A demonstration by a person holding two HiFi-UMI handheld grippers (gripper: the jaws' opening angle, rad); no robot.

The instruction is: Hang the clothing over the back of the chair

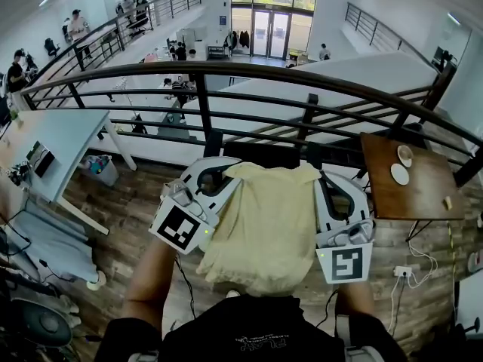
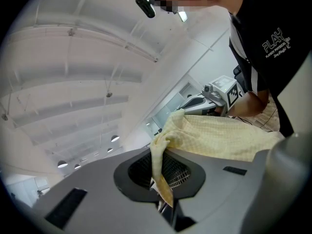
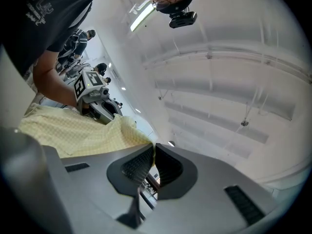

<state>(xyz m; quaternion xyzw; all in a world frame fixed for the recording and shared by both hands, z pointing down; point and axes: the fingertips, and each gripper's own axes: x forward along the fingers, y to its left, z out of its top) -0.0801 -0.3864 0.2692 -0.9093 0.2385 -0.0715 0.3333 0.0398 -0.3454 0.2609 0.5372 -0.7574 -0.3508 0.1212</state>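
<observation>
The yellow garment [image 1: 264, 225] hung in the air between the two grippers, spread wide and sagging toward the person's chest, over the wooden floor [image 1: 128, 217]. The left gripper [image 1: 223, 176] was clenched on one upper corner: in its own view [image 2: 162, 174] a twisted strip of the checked fabric [image 2: 219, 140] ran down between the closed jaws and out below them. The right gripper [image 1: 324, 181] was likewise clenched on the opposite upper corner, and in its view [image 3: 152, 155] the edge of the fabric [image 3: 83, 130] disappeared into the pinch where the two jaws met. Each gripper view also showed the other gripper across the stretched garment. Just beyond the garment's top edge stood a dark shape [image 1: 260, 154] (possibly a chair back, though too little of it showed to tell), and behind that a dark railing [image 1: 226, 70] curved across the head view. To the right, a brown worktop [image 1: 392, 198] carried two small white discs [image 1: 400, 174]; a white worktop [image 1: 64, 138] stood well off to the left.
</observation>
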